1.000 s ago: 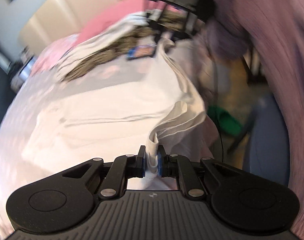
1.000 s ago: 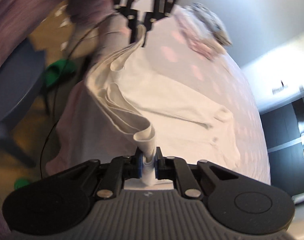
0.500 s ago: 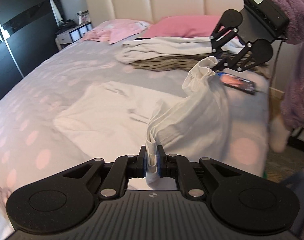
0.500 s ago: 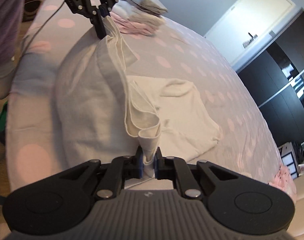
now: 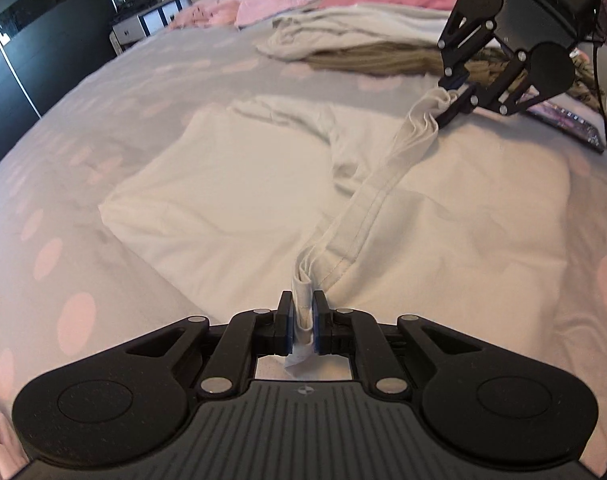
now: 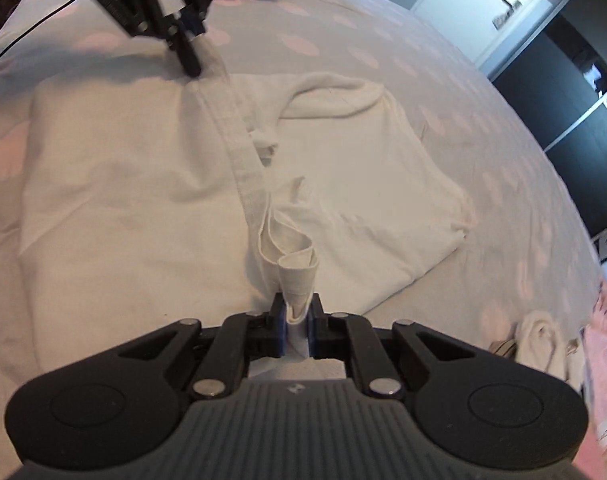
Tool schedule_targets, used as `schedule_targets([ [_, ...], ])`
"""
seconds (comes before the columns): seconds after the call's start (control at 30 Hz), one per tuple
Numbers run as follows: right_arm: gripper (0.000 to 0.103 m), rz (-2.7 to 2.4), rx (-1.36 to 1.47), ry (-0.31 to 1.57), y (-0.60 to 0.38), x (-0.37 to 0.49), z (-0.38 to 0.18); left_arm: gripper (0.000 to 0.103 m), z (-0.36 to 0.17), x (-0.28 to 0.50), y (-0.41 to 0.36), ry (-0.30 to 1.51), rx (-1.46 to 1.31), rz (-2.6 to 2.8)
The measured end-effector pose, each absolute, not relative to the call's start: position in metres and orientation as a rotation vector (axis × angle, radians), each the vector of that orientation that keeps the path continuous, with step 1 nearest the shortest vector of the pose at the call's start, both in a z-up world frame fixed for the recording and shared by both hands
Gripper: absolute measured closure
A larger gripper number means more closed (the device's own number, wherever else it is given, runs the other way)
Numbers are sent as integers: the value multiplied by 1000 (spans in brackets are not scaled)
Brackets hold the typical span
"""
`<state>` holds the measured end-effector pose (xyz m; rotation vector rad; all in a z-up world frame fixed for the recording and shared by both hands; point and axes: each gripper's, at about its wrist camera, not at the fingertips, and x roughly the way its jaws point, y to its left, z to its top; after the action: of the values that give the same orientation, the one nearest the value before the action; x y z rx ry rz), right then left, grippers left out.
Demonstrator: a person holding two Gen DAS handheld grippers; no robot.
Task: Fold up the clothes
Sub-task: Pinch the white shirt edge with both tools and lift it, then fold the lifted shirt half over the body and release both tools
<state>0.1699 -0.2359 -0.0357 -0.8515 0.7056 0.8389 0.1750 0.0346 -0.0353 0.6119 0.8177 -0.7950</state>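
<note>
On dotted bedspread, white garment lies flat, hem band stretched straight between left gripper and right gripper, both pinching it.

text: none legible | labels: none | brands: none | numbers: none

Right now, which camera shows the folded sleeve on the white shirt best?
The right wrist view: the sleeve lies unobstructed across the white shirt. The left wrist view shows it farther off, flattened and foreshortened.
</note>
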Motion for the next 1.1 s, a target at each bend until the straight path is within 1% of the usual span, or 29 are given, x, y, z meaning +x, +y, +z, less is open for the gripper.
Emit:
schedule_targets([
  [0.1, 90, 821, -802, 739, -234, 181, -45, 93, -46, 180, 36, 817, 601, -774],
  [0.13, 86, 807, -788, 748, -234, 185, -48, 90, -49, 181, 35, 821, 603, -764],
  [0.17, 76, 779, -771, 755, -234, 187, -50, 87, -51, 183, 35, 824, 605, -753],
  [0.23, 69, 722, -704, 779, -238, 195, -49, 84, -51, 184, 35, 826, 606, -732],
  [0.37, 68, 596, -664, 775, -238, 202, -39, 78, -33, 186, 43, 780, 574, -652],
  [0.43, 69, 513, -638, 765, -241, 203, -29, 74, -16, 186, 50, 747, 542, -599],
  [0.53, 69, 506, -520, 770, -249, 198, -10, 74, 8, 173, 54, 722, 503, -585],
  [0.7, 70, 552, -445, 744, -250, 158, 13, 74, 29, 132, 40, 702, 524, -631],
  [0.73, 70, 563, -437, 736, -249, 146, 16, 74, 31, 123, 37, 702, 525, -636],
  [0.8, 70, 586, -424, 714, -244, 122, 20, 77, 32, 105, 31, 703, 515, -650],
  [0.9, 70, 587, -410, 664, -239, 84, 19, 77, 31, 78, 25, 710, 486, -648],
  [1.0, 71, 513, -346, 620, -235, 49, 9, 78, 23, 55, 20, 701, 411, -565],
  [1.07, 74, 455, -296, 599, -232, 30, -1, 79, 15, 42, 15, 695, 355, -508],
  [1.1, 74, 427, -295, 586, -228, 21, -7, 79, 12, 35, 12, 689, 337, -497],
])
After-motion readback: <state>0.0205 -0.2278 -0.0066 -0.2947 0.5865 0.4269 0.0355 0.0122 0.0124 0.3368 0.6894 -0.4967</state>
